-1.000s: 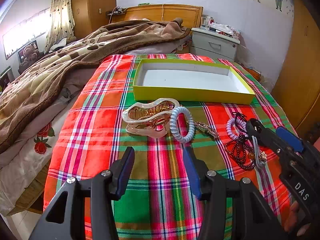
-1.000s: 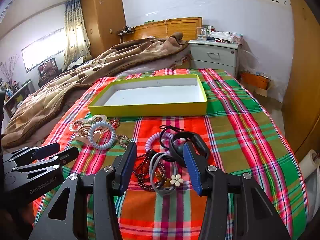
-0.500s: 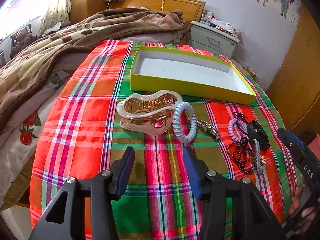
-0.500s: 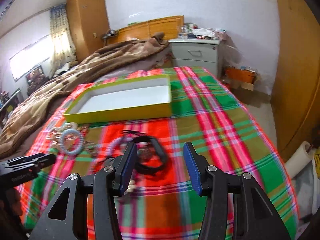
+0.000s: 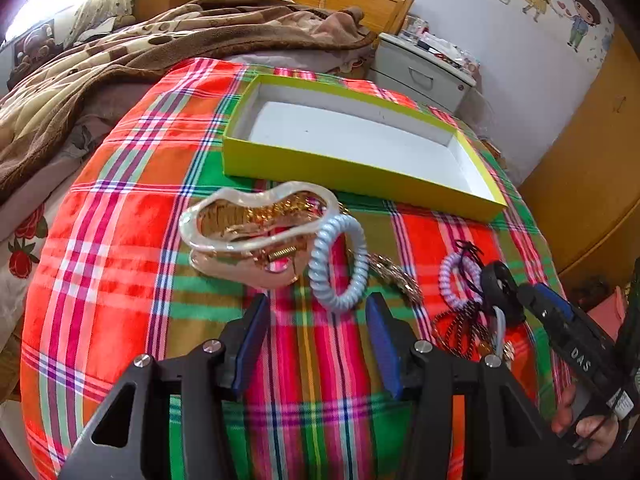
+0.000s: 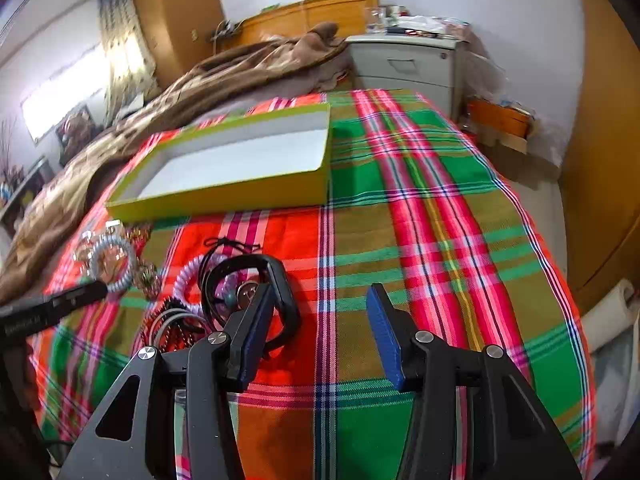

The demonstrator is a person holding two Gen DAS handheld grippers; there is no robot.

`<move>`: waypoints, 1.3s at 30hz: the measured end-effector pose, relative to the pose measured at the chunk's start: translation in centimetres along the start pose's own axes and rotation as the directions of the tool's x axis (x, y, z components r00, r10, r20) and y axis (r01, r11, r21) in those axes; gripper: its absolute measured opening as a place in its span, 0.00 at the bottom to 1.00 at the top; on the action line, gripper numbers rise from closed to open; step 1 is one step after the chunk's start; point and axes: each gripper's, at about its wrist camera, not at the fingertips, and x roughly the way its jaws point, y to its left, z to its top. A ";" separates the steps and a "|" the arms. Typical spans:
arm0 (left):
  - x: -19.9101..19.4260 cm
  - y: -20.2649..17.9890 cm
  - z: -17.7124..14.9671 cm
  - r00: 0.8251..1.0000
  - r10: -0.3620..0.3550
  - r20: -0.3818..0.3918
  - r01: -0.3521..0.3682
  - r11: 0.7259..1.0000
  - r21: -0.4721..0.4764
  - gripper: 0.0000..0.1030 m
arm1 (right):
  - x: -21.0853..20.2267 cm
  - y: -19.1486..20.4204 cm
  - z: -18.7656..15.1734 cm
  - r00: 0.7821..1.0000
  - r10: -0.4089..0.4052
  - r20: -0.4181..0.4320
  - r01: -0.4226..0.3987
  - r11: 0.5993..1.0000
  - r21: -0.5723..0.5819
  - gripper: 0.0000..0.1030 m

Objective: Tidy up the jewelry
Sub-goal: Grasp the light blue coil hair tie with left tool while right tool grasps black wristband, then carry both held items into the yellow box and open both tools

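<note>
Closer now, left gripper (image 5: 316,344) gaping — blue coil band (image 5: 338,264) just ahead — right gripper (image 6: 316,332) also agape.

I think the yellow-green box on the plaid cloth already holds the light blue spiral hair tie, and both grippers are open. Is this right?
Not quite. The yellow-green box is empty; the light blue spiral hair tie lies on the plaid cloth in front of it, as the left wrist view shows. Both the left gripper and the right gripper are open.

A red, green and pink plaid cloth (image 5: 120,240) covers the bed. The box (image 5: 352,172) is yellow-green outside, white inside. The coil hair tie (image 5: 338,264) is pale blue, the blanket (image 5: 120,52) brown.
</note>
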 end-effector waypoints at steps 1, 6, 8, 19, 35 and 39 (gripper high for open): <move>0.1 0.0 0.1 1.000 0.004 0.001 -0.004 1.000 0.001 0.50 | 0.2 0.1 0.0 1.000 0.002 -0.008 -0.002 1.000 -0.011 0.48; 0.7 -0.2 0.5 0.999 0.036 -0.005 -0.036 0.999 0.016 0.50 | 1.0 0.5 0.3 0.999 0.010 -0.035 -0.012 0.998 -0.062 0.48; 1.0 -0.2 0.5 0.999 0.041 -0.013 -0.041 0.999 0.019 0.50 | 1.1 0.7 0.4 0.999 0.005 -0.034 -0.007 0.997 -0.078 0.48; 1.1 -0.6 0.9 1.000 0.022 -0.005 -0.022 0.999 0.047 0.24 | 1.5 2.0 0.6 0.999 0.014 -0.040 -0.019 0.989 -0.144 0.33; 0.3 -0.5 1.3 0.999 -0.024 0.027 0.022 0.998 0.060 0.09 | 0.5 1.9 0.3 1.000 0.030 -0.008 -0.031 0.993 -0.118 0.12; -0.2 -0.3 1.3 0.999 -0.035 0.036 0.033 0.998 0.053 0.09 | 0.0 1.8 0.4 0.999 0.031 0.008 -0.030 0.994 -0.105 0.12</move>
